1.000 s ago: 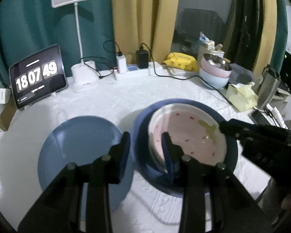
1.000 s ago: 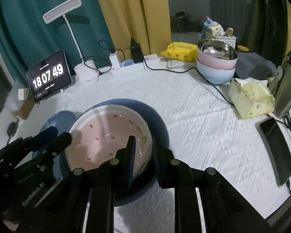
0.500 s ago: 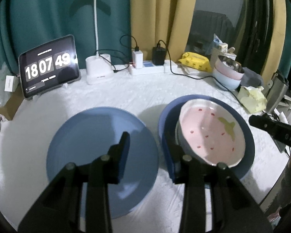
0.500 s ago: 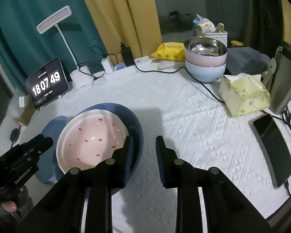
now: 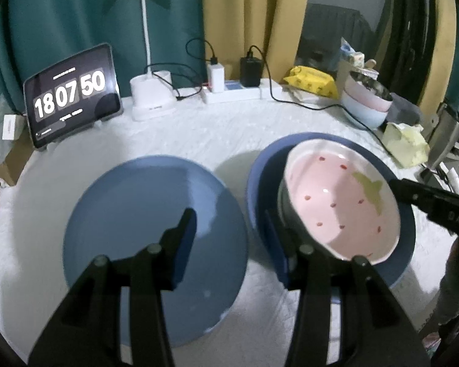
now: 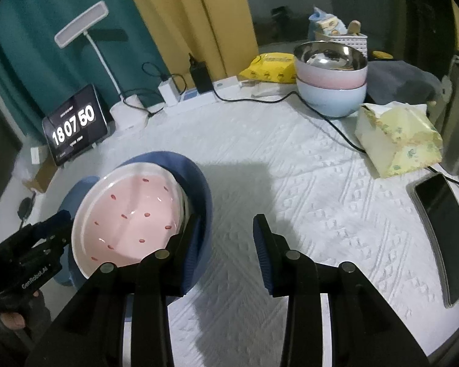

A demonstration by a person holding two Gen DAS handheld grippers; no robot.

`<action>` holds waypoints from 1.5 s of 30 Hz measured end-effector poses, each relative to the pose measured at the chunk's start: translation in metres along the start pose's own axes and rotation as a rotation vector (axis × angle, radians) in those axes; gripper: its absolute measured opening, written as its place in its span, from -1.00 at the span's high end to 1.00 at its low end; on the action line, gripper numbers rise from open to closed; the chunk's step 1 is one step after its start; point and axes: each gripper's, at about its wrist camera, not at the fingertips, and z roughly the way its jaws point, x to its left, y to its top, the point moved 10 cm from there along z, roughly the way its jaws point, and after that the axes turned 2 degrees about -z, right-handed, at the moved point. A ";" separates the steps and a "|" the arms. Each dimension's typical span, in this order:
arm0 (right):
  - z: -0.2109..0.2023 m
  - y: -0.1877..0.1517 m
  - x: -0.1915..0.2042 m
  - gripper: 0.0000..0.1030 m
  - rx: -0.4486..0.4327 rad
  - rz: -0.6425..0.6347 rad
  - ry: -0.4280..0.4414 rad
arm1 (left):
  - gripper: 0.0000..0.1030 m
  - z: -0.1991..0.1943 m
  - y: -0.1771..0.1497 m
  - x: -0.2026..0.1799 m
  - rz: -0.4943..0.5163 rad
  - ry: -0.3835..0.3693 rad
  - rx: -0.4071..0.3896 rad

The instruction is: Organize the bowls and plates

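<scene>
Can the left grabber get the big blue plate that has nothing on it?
Probably yes. The left gripper hangs right over the blue plate, its jaws opening with nothing between them. The pink bowl sits off to the side, so nothing blocks the way.

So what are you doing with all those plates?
A person is tidying plates and bowls on the white table with a claw in each hand. The pink strawberry plate sits on the dark blue plate, with the lighter blue plate lying beside them. The left claw and the right claw are both opening, and neither is gripping anything. At the back, three bowls are already stacked.
</scene>
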 end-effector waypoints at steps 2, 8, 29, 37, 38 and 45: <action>0.005 -0.001 0.001 0.27 0.005 -0.016 -0.013 | 0.09 0.001 0.000 -0.002 0.017 0.012 0.002; 0.010 0.000 -0.003 0.03 -0.014 -0.041 -0.061 | 0.08 0.011 -0.003 -0.007 0.042 0.032 0.009; 0.015 -0.004 -0.009 0.13 -0.034 0.143 0.001 | 0.55 0.014 -0.002 -0.015 0.005 -0.062 -0.047; 0.013 0.001 0.012 0.82 -0.044 0.097 -0.020 | 0.66 0.013 0.000 -0.021 0.025 -0.052 -0.064; 0.013 0.001 0.012 0.83 -0.042 0.103 -0.019 | 0.67 0.013 0.000 -0.021 0.025 -0.053 -0.065; 0.011 0.000 0.013 0.84 -0.039 0.108 -0.033 | 0.68 0.013 0.001 -0.021 0.030 -0.061 -0.047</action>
